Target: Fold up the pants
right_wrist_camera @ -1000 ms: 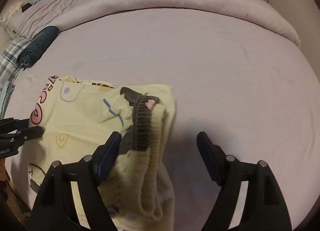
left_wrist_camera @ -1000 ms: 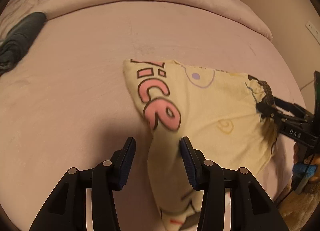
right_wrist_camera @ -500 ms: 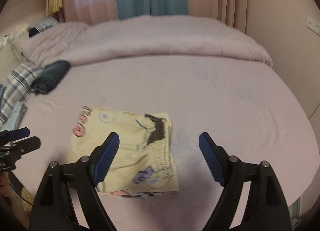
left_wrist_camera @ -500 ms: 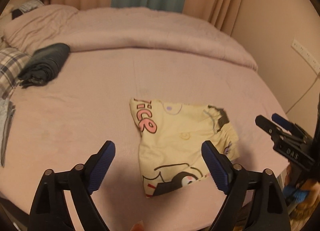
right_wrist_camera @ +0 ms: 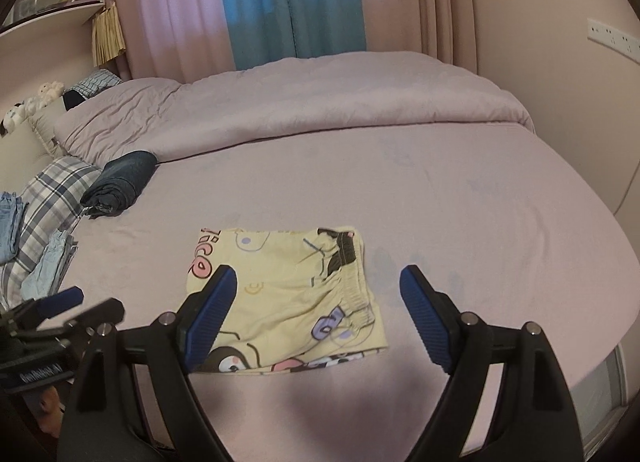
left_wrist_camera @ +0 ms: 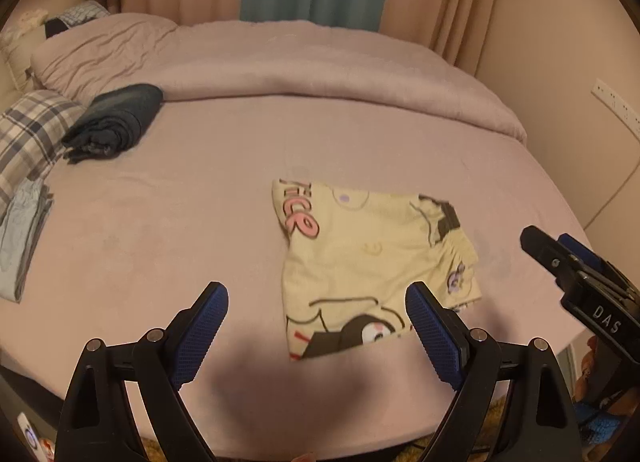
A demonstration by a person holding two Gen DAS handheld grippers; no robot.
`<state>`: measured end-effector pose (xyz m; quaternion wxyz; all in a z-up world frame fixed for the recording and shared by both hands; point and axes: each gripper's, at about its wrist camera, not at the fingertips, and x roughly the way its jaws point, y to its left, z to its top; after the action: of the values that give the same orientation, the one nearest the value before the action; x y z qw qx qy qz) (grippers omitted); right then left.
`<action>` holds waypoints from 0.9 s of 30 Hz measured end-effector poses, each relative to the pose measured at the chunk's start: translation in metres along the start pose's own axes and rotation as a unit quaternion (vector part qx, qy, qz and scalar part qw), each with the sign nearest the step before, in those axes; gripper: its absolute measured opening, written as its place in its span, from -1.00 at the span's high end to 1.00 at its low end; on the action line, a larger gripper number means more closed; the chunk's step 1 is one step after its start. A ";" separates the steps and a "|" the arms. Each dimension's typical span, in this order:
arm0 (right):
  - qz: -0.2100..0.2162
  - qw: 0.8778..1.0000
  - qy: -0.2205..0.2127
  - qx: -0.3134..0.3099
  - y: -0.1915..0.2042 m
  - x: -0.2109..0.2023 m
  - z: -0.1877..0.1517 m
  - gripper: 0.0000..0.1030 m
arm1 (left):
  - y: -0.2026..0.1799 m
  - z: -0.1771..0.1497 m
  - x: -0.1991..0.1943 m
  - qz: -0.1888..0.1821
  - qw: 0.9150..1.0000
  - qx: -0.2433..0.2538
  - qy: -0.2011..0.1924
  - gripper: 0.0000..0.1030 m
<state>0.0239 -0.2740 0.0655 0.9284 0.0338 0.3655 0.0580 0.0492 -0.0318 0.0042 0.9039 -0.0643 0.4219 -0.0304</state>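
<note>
Yellow cartoon-print pants [right_wrist_camera: 284,294] folded flat near front edge of your bed [right_wrist_camera: 460,198]. Your left gripper [left_wrist_camera: 316,326] spread wide, holding nothing. Your right gripper [right_wrist_camera: 318,316] likewise wide, empty. Dark rolled garment [right_wrist_camera: 120,182] far left, well apart.

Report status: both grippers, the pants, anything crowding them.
Left gripper open, empty. Right gripper open, empty. Yellow pants folded flat on bed, untouched. Rolled dark garment lies apart, not in the way.
</note>
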 end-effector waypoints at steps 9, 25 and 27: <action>-0.008 0.999 0.037 -0.020 0.014 0.013 -0.020 -0.65 | 0.007 -0.009 0.006 0.005 1.000 -0.012 0.020 -0.75; -0.006 0.998 0.055 -0.031 0.025 0.019 -0.029 -0.65 | 0.008 -0.016 0.008 0.027 0.999 0.001 0.040 -0.75; -0.005 0.998 0.057 -0.031 0.026 0.020 -0.029 -0.65 | 0.008 -0.016 0.008 0.032 0.999 0.003 0.040 -0.75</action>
<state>0.0163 -0.2452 0.0339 0.9070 -0.0003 0.4159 0.0662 0.0417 -0.0265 -0.0131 0.8871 -0.0472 0.4591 -0.0050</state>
